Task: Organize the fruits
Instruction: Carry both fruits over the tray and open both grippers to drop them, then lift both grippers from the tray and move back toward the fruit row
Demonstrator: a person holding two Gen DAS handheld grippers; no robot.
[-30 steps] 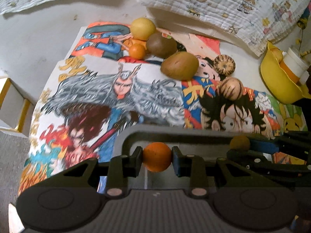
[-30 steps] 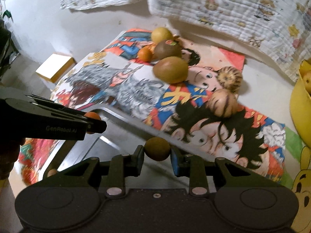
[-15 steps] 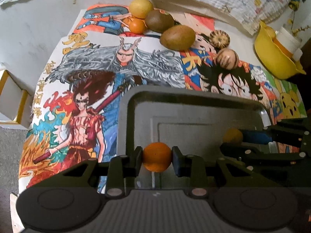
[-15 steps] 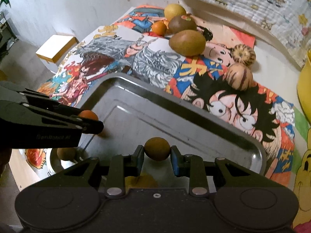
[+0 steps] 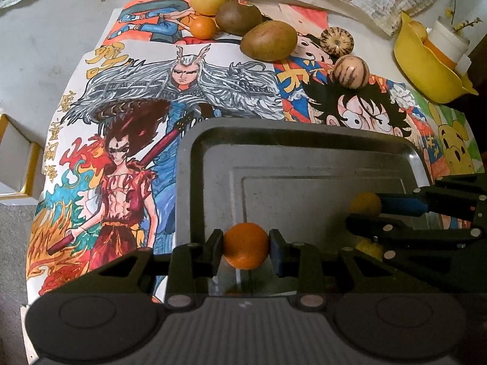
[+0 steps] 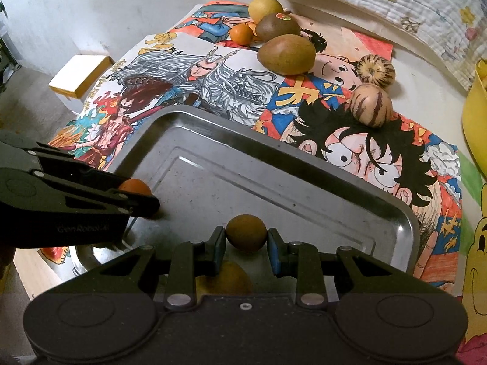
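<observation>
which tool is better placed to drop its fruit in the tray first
Either, narrowly the right tool: its brown fruit hangs over the tray's middle, while the left tool's orange sits nearer the rim.

Two claws (image 5: 246,251), one tray (image 5: 304,158)

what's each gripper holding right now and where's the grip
Left gripper pinches a small orange by its sides; right gripper pinches a small brownish fruit likewise.
</observation>
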